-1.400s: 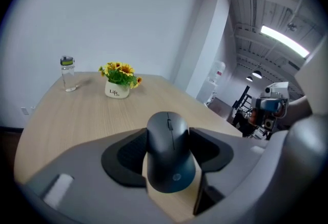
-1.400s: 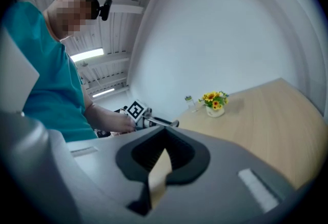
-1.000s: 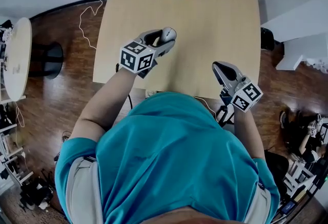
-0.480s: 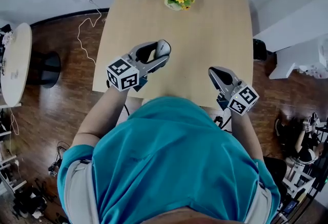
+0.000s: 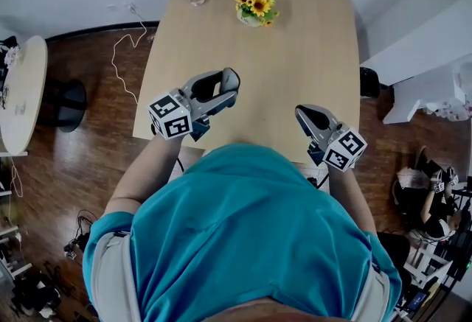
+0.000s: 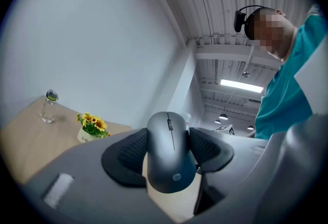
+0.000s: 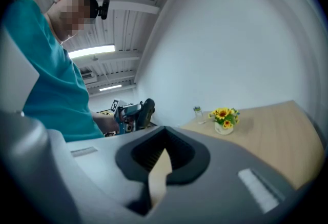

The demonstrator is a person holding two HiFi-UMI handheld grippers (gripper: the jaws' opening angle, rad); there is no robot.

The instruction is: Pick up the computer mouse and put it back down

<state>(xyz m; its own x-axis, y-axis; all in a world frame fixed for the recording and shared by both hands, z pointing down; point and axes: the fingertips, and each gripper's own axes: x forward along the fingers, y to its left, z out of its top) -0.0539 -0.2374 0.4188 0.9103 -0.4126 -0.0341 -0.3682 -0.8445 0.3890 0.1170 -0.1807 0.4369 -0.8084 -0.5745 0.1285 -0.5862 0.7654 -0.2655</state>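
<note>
Left gripper view: dark grey, smooth, rounded computer mouse (image 6: 170,154), scroll wheel up, clamped between the left gripper's (image 5: 227,88) black ribbed fingers (image 6: 130,151), off the light wooden table (image 5: 295,55), over its near-left part. Right gripper (image 7: 163,154) fingers together, empty. Broad bare tabletop ahead; sunflower pot (image 5: 254,5) near the far edge.

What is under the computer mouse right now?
Nothing supports it: the mouse hangs clamped in the left tongs above the light wooden table. A strip of tabletop shows below it; the rest is hidden by the tongs and the mouse.

The mouse (image 6: 171,154) is dark grey, the sunflowers (image 5: 254,2) yellow, the table (image 5: 295,55) pale wood, the shirt (image 5: 251,239) teal.
</note>
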